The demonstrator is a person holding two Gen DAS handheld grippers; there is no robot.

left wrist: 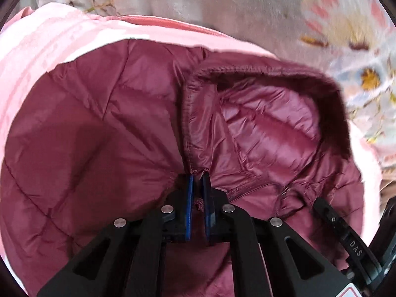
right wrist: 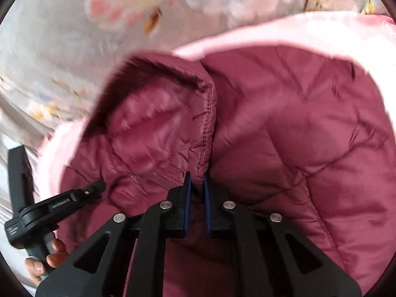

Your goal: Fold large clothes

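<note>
**Both grippers pinched on hood rim of maroon jacket**

Dark maroon quilted puffer jacket [left wrist: 81,133] lies spread on a pale pink sheet [left wrist: 37,57], which covers a grey floral-print bedspread [left wrist: 247,2]. The pink sheet shows past the jacket's far edge and at both sides; the floral bedspread fills the far part of both views. The jacket's hood [left wrist: 267,123] lies open side up, shiny lighter lining showing, stitched rim running from the far edge down toward the cameras.

Left gripper [left wrist: 198,180]: black frame, blue pads, jaws narrow, closed on the stitched hood rim where it meets the jacket body. Fabric bunches between the pads. No earlier frame, so no motion told.

Right gripper [right wrist: 197,178]: same build, jaws narrow, nipping a fold of the hood rim [right wrist: 205,133] at its near end. Cloth is visibly caught between the blue pads.

In the right wrist view the left gripper's black body sits at the lower left, just beside the hood, with the person's fingers [right wrist: 53,252] wrapped round its handle. In the left wrist view a black part of the right gripper [left wrist: 346,232] shows at the lower right, over the jacket's edge. The two grippers sit close together, hood between them. Both views blurred toward the far side.
</note>
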